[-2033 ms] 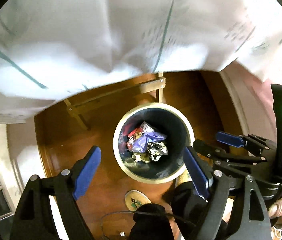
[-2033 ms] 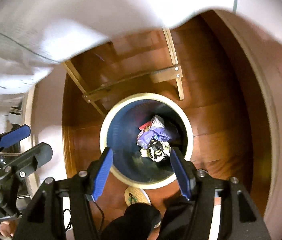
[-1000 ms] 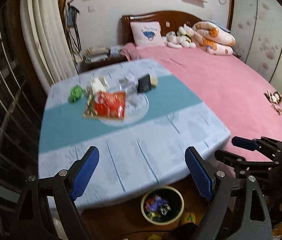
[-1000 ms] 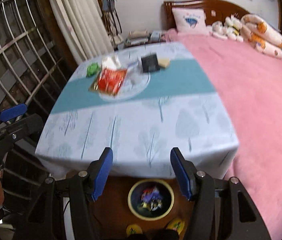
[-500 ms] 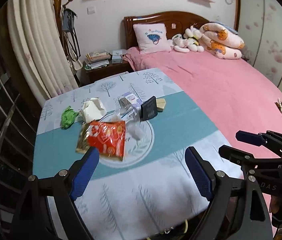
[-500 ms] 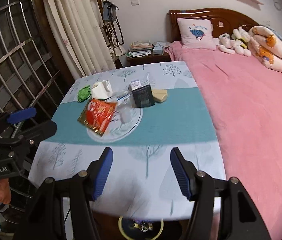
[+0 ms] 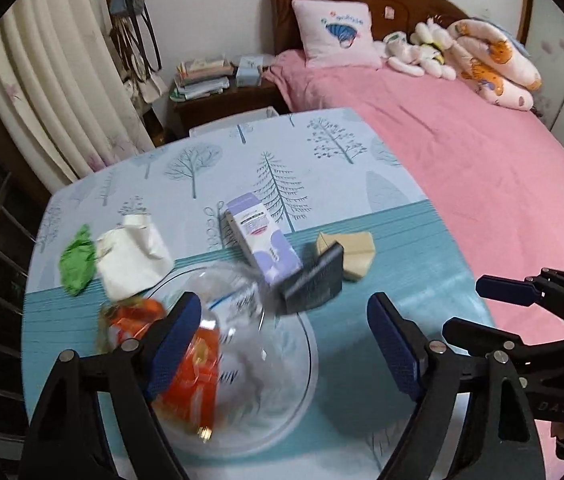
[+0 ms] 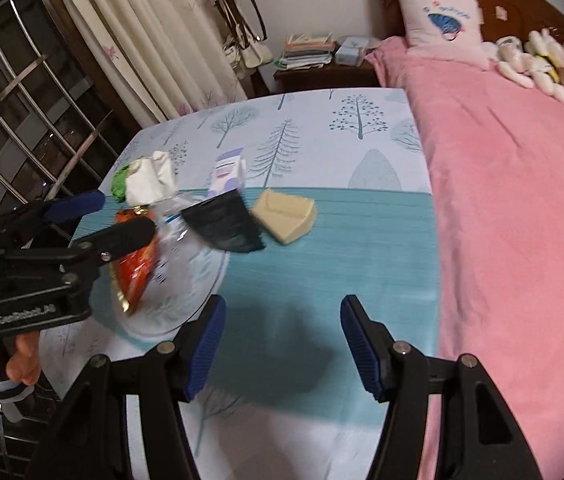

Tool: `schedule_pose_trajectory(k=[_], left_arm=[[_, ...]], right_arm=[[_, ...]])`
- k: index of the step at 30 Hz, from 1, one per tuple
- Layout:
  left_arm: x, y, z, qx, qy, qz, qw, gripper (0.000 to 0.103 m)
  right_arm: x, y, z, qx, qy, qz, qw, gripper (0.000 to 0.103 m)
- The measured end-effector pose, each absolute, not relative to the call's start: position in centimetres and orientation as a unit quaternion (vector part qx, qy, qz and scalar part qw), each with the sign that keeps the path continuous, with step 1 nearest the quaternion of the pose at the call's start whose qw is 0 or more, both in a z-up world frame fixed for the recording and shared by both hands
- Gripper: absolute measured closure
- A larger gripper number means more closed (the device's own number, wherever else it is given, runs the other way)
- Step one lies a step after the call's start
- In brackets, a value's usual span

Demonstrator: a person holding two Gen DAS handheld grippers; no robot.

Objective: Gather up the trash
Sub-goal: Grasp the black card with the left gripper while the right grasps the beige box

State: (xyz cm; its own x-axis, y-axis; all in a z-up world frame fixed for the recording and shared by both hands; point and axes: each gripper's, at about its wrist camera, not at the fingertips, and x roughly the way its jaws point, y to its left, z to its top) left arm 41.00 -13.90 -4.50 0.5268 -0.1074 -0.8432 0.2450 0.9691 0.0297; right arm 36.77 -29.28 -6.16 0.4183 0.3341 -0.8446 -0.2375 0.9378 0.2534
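Trash lies on a table with a tree-print cloth (image 7: 322, 152). A red snack wrapper (image 7: 190, 376) and a clear plastic bottle (image 7: 226, 296) lie on a glass plate (image 7: 294, 384). Around them are a green wrapper (image 7: 76, 260), a white crumpled carton (image 7: 130, 260), a purple-white box (image 7: 262, 240), a black pouch (image 7: 314, 282) and a tan box (image 7: 352, 254). My left gripper (image 7: 282, 344) is open and empty, low over the plate. My right gripper (image 8: 282, 340) is open and empty over the teal band, to the right of the plate (image 8: 178, 292). The left gripper (image 8: 98, 220) also shows in the right wrist view.
A pink bed (image 7: 462, 152) runs along the table's right side. A nightstand with books (image 7: 210, 92) stands behind the table. Curtains (image 8: 154, 40) and a barred window (image 8: 22, 92) are at the left.
Both grippers rose from over the trash bin on the floor to above the table, then moved forward and down toward the trash on the plate. Both stayed open.
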Motion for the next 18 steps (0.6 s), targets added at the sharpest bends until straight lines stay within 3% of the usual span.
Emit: schedule_pose_trajectory(k=[3,9,12,14,18], left_arm=[[43.2,-14.7,-6.4,0.079,0.487,-0.102,0.864,0.027],[46.0,-16.1,-9.1,0.087,0.511,-0.122,0.846,0.048],[46.4,-16.6,-10.0,0.084,0.525,-0.133,0.836,0.066],[46.5,-16.8,-10.4,0.079,0.533,-0.138,0.831,0.087],[45.8,-16.9,-10.4,0.062,0.534,-0.14,0.831,0.096]], right_arm=[[39.5,-29.7,-7.4,0.051,0.517,0.184,0.834,0.043],[42.9,-29.8,-9.2,0.053,0.528,0.207,0.822,0.043],[43.9,-29.3,-9.9,0.045,0.53,0.219,0.818,0.043],[44.3,-29.1,-10.2,0.037,0.53,0.223,0.817,0.043],[45.1,-28.7,-10.9,0.027,0.534,0.229,0.814,0.043]])
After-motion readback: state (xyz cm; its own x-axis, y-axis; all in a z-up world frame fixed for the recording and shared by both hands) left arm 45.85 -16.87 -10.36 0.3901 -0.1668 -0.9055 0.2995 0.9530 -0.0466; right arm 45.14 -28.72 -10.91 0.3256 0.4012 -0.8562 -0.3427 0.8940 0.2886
